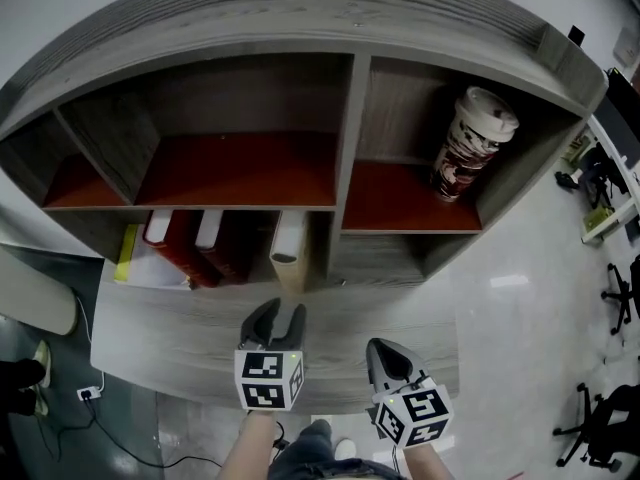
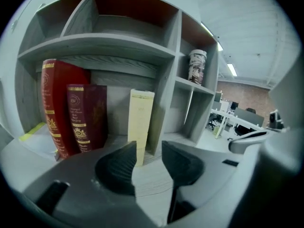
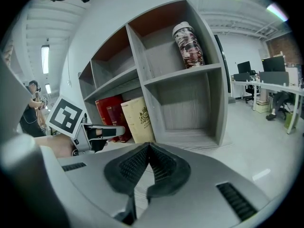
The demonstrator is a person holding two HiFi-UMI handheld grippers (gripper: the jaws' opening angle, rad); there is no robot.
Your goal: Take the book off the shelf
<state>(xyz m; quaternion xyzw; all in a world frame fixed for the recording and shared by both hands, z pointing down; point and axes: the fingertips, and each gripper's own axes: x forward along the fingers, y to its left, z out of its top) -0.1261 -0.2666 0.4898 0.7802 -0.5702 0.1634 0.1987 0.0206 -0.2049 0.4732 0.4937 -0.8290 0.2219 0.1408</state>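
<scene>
A cream book (image 1: 288, 253) stands upright in the lower middle compartment of the grey shelf (image 1: 345, 148), right against the divider. In the left gripper view the cream book (image 2: 141, 122) is straight ahead, just beyond the jaws. My left gripper (image 1: 277, 313) hovers in front of it; its jaws stand apart with nothing between them (image 2: 148, 146). My right gripper (image 1: 385, 350) hangs lower right, away from the shelf, and its jaws are shut and empty (image 3: 148, 146). The right gripper view shows the left gripper (image 3: 111, 131) beside the cream book (image 3: 137, 120).
Two red books (image 1: 175, 248) (image 2: 87, 115) stand left of the cream one, with yellow-green papers (image 1: 128, 253) further left. A patterned canister (image 1: 473, 143) occupies the upper right compartment. Office chairs (image 1: 620, 288) stand at the right. A person (image 3: 33, 103) stands far left.
</scene>
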